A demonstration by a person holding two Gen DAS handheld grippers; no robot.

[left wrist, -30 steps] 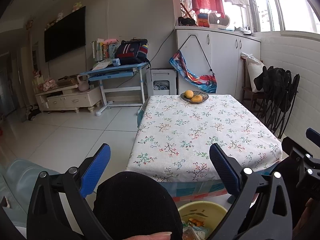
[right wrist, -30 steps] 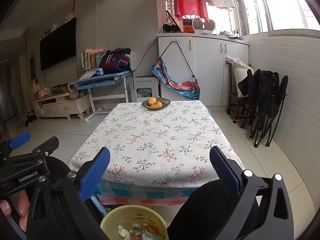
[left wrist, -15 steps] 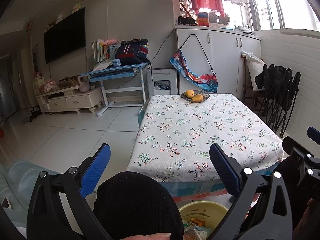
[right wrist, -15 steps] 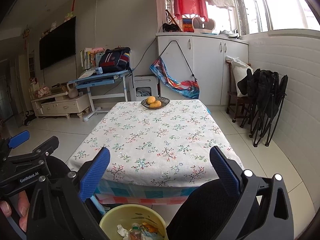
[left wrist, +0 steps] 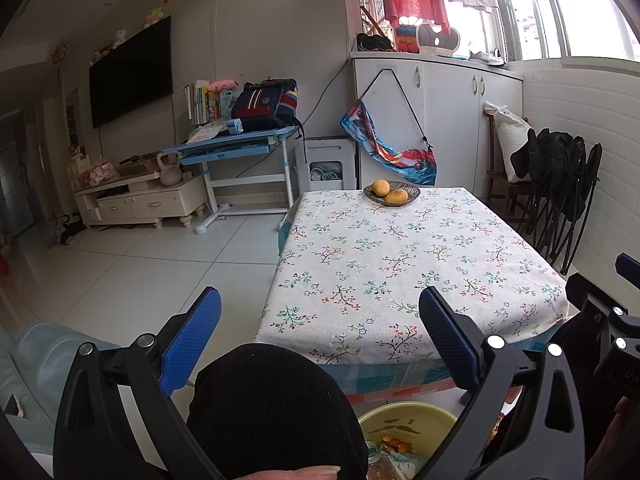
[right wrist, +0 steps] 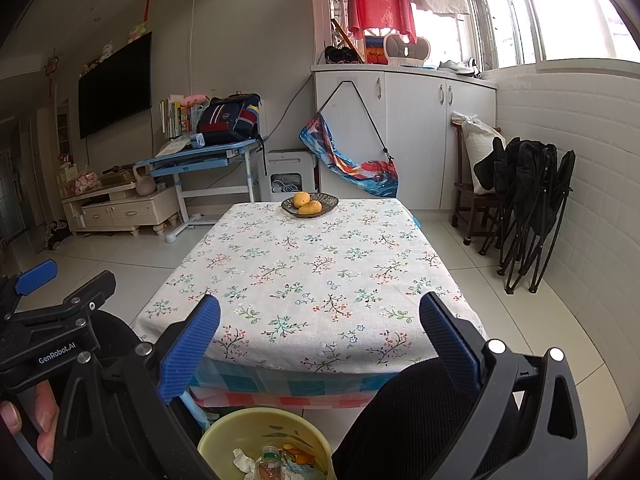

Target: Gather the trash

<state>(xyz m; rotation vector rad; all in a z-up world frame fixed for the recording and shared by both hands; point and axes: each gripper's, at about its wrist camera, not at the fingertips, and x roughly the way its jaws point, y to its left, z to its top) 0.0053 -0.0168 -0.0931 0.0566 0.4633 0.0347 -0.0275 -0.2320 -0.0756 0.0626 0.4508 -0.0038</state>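
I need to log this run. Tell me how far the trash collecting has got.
Looks nearly done: the yellow bin already holds tissue, a bottle and peel. Nothing is in hand; the left gripper and right gripper are both open. On the table only a fruit bowl shows.

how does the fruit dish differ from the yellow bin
The dish sits on the table at its far end; the bin stands on the floor below the near edge. The dish is dark, shallow and holds two whole yellow fruits; the bin is pale yellow, deep and holds trash: crumpled tissue, a bottle, orange peel. Both are round and open-topped.
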